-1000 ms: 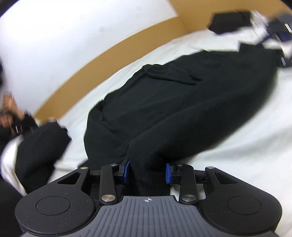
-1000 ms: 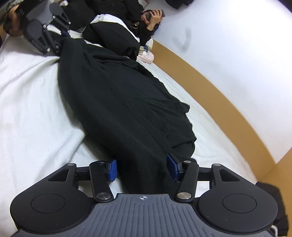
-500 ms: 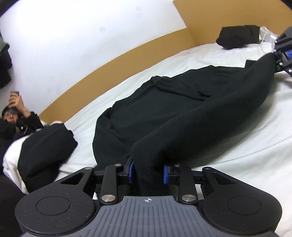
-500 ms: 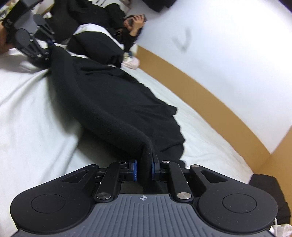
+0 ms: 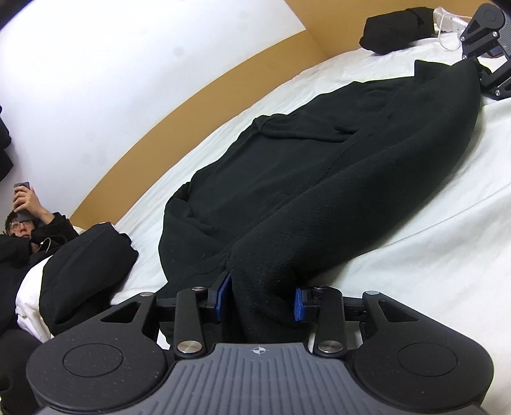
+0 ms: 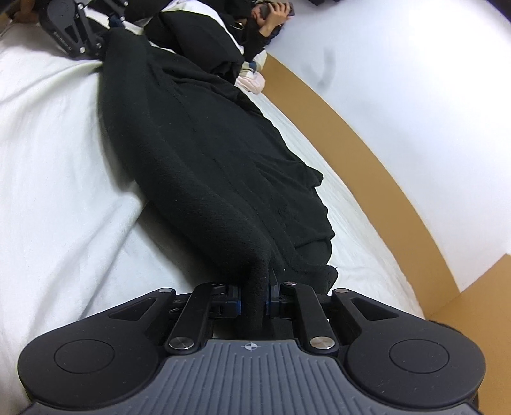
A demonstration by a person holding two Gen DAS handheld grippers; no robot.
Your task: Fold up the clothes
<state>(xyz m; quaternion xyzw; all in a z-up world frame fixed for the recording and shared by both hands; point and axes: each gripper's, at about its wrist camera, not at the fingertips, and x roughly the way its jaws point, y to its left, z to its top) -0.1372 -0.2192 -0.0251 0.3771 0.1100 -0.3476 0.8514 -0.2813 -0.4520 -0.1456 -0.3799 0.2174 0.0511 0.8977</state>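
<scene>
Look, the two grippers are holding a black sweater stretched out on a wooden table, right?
Not quite: the black sweater lies on a bed with a white sheet, not a wooden table, as the right wrist view shows. The right gripper pinches one end. At the other end, fabric sits between the left gripper pads, whose jaws are opening.

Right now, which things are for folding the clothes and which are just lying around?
For the job:
black garment, spread on the white bed
left gripper, jaws opening with the cloth between them
right gripper, jaws shut on the garment's other end

Just lying about:
dark bundle at the far corner
black heap beside the person
person with a phone
white cable
</scene>
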